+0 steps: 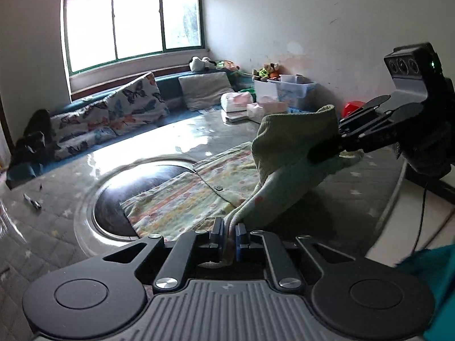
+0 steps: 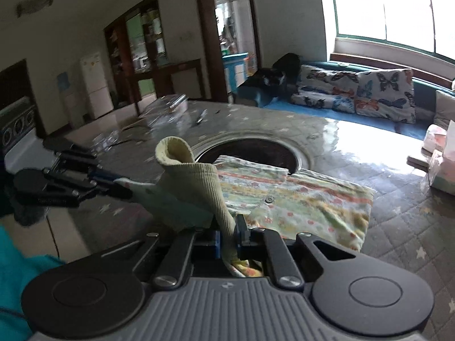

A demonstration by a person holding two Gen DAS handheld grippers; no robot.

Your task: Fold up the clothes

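A small patterned garment (image 1: 187, 199) with a snap button lies flat on the grey table, also in the right wrist view (image 2: 301, 201). One end with a pale green ribbed cuff (image 1: 287, 139) is lifted off the table, also in the right wrist view (image 2: 196, 182). My left gripper (image 1: 229, 234) is shut on the garment's edge below the cuff. My right gripper (image 2: 227, 234) is shut on the ribbed cuff fabric. Each gripper shows in the other's view, the right one (image 1: 327, 150) and the left one (image 2: 119, 191), both pinching the raised cloth.
A round dark recess (image 1: 142, 187) is set in the table (image 1: 57, 227) under the garment's far end. Butterfly cushions (image 1: 113, 113) line a window bench. Boxes and bags (image 1: 270, 96) stand at the table's far side. A small tool (image 1: 32, 203) lies at the left.
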